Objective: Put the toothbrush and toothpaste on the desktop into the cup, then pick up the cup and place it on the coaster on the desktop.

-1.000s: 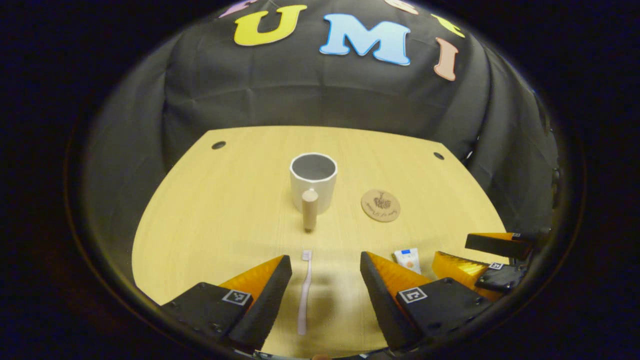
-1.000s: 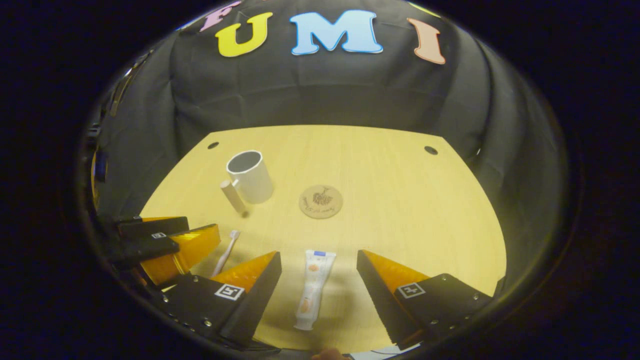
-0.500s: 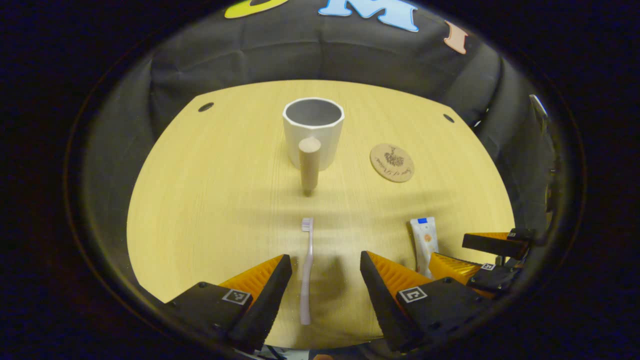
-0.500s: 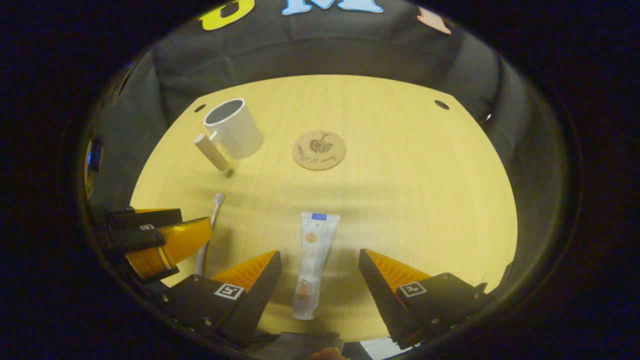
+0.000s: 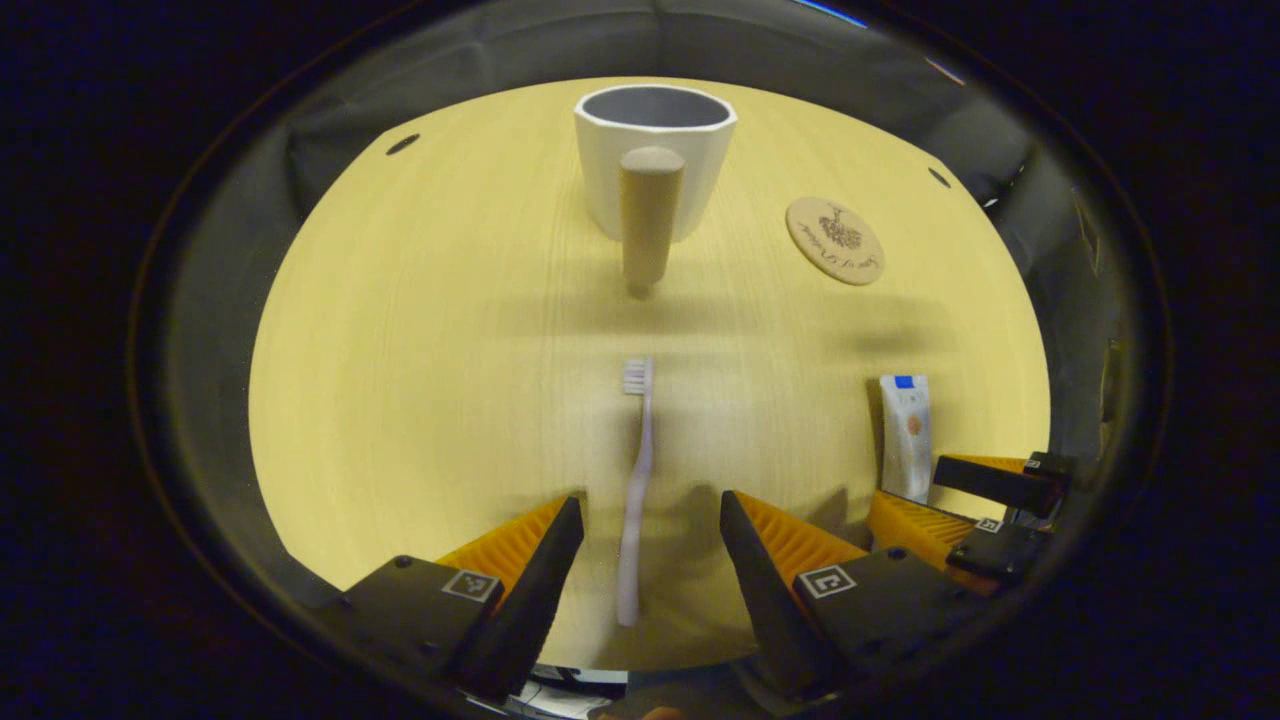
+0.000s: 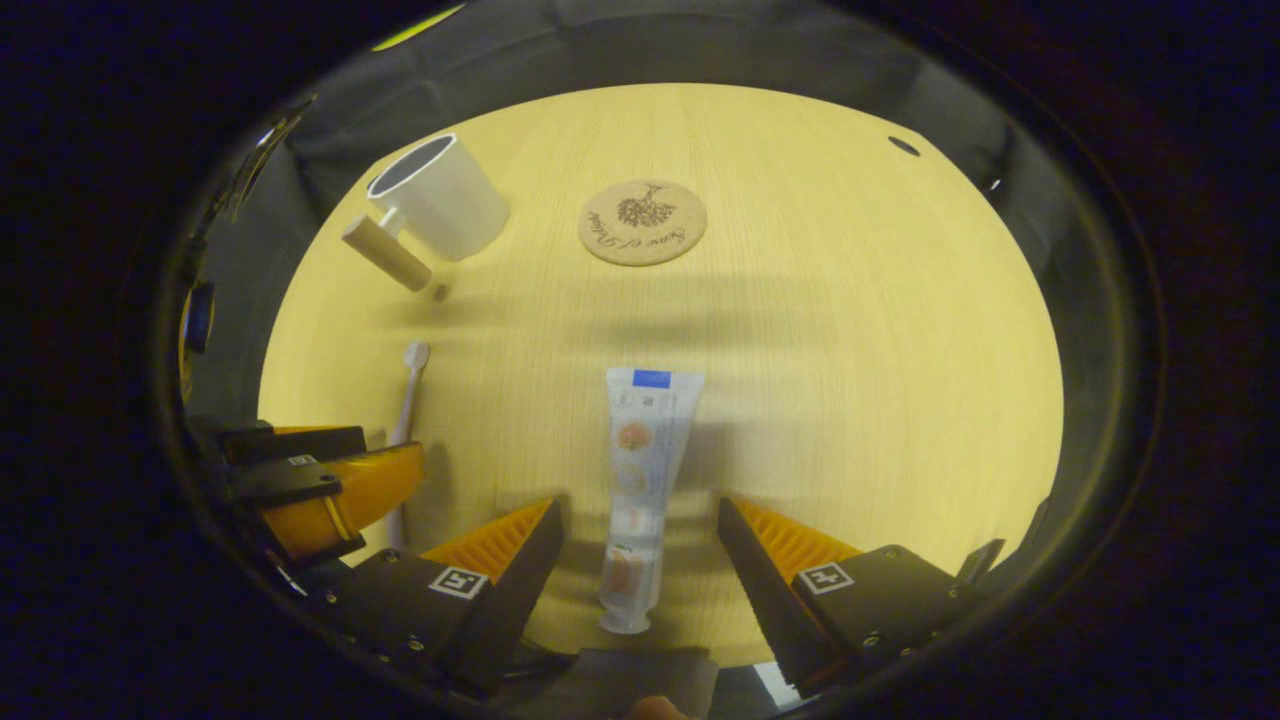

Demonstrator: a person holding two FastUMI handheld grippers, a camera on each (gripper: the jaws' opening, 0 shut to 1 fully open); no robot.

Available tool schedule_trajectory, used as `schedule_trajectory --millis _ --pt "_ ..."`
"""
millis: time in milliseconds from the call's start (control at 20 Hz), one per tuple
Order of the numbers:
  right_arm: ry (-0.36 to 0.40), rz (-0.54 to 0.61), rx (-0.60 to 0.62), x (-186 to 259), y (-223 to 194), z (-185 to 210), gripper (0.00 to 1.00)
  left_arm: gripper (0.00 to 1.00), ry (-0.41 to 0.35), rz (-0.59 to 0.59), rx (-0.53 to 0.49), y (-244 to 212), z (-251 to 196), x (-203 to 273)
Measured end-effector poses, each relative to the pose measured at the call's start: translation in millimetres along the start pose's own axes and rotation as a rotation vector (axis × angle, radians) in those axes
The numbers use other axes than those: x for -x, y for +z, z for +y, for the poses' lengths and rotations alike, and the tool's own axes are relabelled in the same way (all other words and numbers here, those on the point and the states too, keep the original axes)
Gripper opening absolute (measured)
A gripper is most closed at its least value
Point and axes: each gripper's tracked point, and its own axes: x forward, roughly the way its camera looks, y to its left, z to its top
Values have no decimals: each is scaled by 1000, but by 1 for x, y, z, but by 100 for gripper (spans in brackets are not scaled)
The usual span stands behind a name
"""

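cup (image 5: 655, 150): white, tan handle | toothbrush (image 5: 636, 480): pale lilac | coaster (image 6: 642, 222): tan, dark print | desktop (image 6: 850, 350): light woodgrain

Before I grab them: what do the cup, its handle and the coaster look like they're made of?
The cup looks like matte white ceramic or plastic: faceted rim, no shine; can't tell which. Its handle seems unfinished wood, a plain tan peg. The coaster looks like cork or thin wood, a flat tan disc with a dark printed design.

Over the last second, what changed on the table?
Both grippers came down and forward: the left gripper now straddles the toothbrush, the right gripper the toothpaste. Both remain open, gripping nothing. The cup, coaster, toothbrush and toothpaste have not moved.
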Motion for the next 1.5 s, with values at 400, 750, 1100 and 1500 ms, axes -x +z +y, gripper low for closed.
schedule_trajectory --millis 400,750,1100,1500 --pt "-11 61 -31 -12 4 -2 96 92 11 75 -27 -3 2 -14" --pt "-47 79 -4 -17 6 -5 92 87 40 88 -35 -1 8 -16" --pt "-77 88 -2 -17 6 -11 73 69 42 84 -29 0 10 -18" --pt "-100 67 2 -17 5 -19 34 21 26 67 -30 1 10 -15"
